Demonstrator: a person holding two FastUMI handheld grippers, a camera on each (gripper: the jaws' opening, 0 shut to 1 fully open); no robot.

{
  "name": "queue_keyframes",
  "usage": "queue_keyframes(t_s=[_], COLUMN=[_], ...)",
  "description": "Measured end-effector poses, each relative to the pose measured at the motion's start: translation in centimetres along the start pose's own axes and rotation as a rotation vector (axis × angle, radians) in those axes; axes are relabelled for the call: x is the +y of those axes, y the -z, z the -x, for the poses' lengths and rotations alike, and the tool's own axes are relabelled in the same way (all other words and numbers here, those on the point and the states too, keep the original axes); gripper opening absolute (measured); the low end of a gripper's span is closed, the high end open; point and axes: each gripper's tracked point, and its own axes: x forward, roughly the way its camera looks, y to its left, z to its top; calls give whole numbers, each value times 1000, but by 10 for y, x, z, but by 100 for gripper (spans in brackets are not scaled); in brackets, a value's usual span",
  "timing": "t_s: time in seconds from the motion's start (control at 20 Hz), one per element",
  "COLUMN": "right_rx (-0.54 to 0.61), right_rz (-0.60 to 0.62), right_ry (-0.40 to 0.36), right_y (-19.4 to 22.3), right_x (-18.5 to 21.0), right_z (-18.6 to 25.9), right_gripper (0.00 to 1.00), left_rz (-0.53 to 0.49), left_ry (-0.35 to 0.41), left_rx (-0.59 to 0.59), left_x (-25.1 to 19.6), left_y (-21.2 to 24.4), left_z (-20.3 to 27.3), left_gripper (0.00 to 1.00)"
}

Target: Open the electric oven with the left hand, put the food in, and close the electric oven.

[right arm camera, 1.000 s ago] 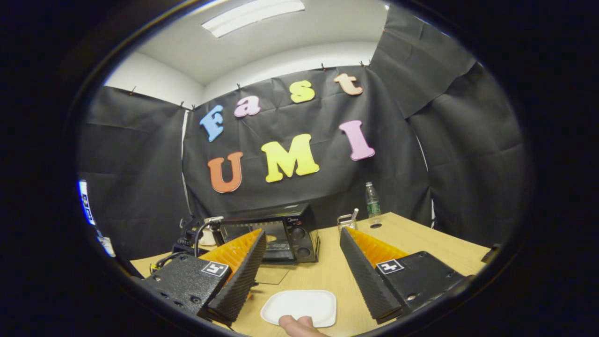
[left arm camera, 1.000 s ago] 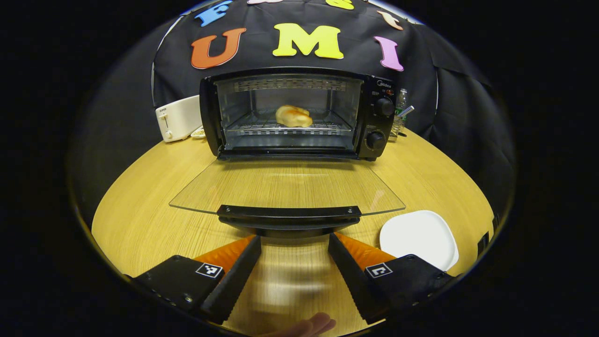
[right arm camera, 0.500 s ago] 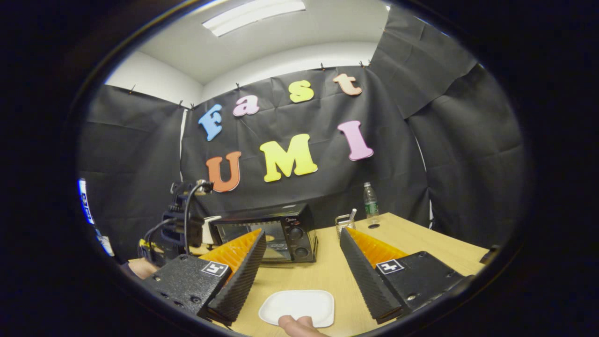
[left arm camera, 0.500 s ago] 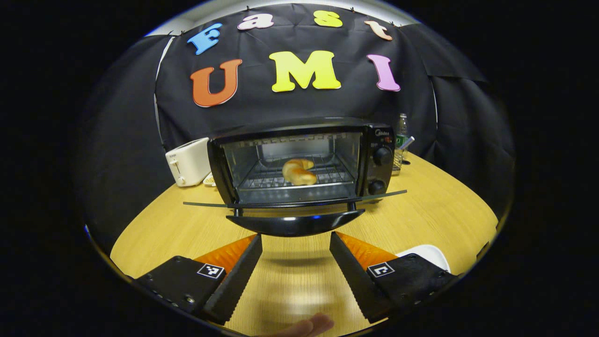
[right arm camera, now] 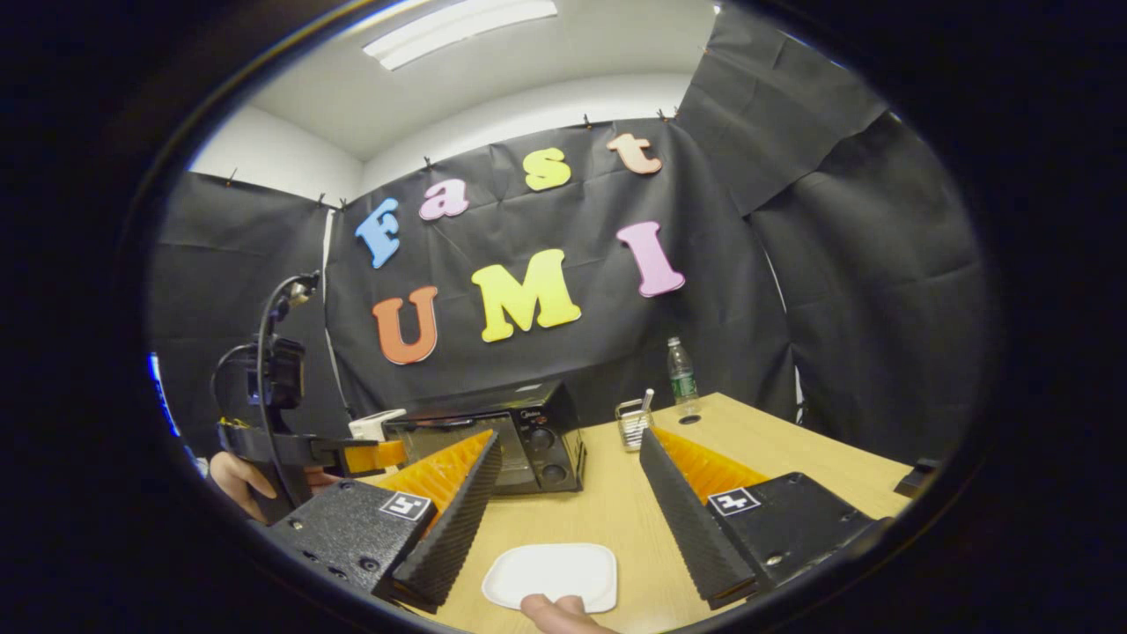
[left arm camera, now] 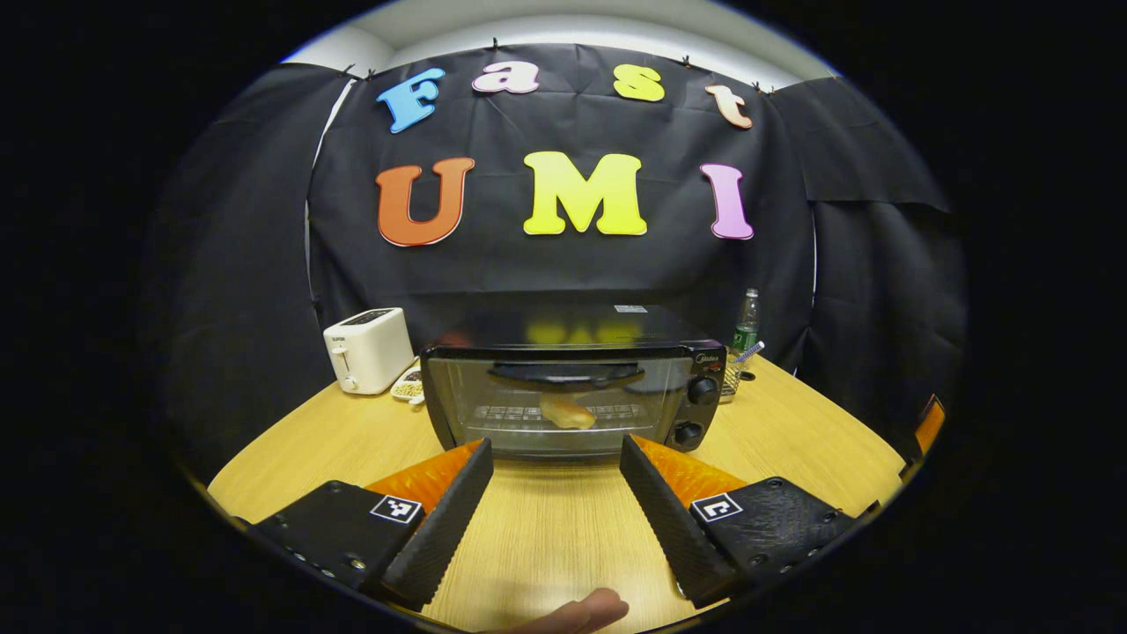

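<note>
The black electric oven (left arm camera: 572, 387) stands on the wooden table (left arm camera: 792, 449) with its glass door shut. A golden bread roll (left arm camera: 568, 411) lies on the rack behind the glass. My left gripper (left arm camera: 555, 443) hovers open in front of the door, a short way off, with nothing between its fingers. In the right gripper view the oven (right arm camera: 537, 431) sits left of centre, and my right gripper (right arm camera: 570, 436) is open and empty above a bare white plate (right arm camera: 550, 575). The left gripper (right arm camera: 352, 453), held by a hand (right arm camera: 233, 475), is at the far left.
A white toaster (left arm camera: 368, 350) stands left of the oven with a small dish beside it. A water bottle (left arm camera: 747, 321) and a wire holder (right arm camera: 629, 423) with a utensil stand to the oven's right. A fingertip (right arm camera: 550, 608) rests at the plate's near edge.
The oven door has swung up from lying flat open to shut. My left gripper has risen with it and now stands clear of the handle. The right gripper has barely moved.
</note>
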Motion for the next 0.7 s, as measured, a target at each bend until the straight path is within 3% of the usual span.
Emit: queue_keyframes(t_s=[0.25, 0.35, 0.7], right_rx=[-23, -37, -19], right_rz=[16, 26, 90], right_ry=[5, -3, 42], right_y=[-29, -44, -83], right_x=[10, 19, 29], right_z=[13, 22, 49], right_gripper=[94, 99, 94], left_rz=[2, 4, -32], left_ry=[-6, -6, 10], left_rx=[-68, -89, -187], left_x=[7, 8, 1], left_y=[-14, -22, -58], left_z=[54, 75, 149], left_gripper=[96, 95, 95])
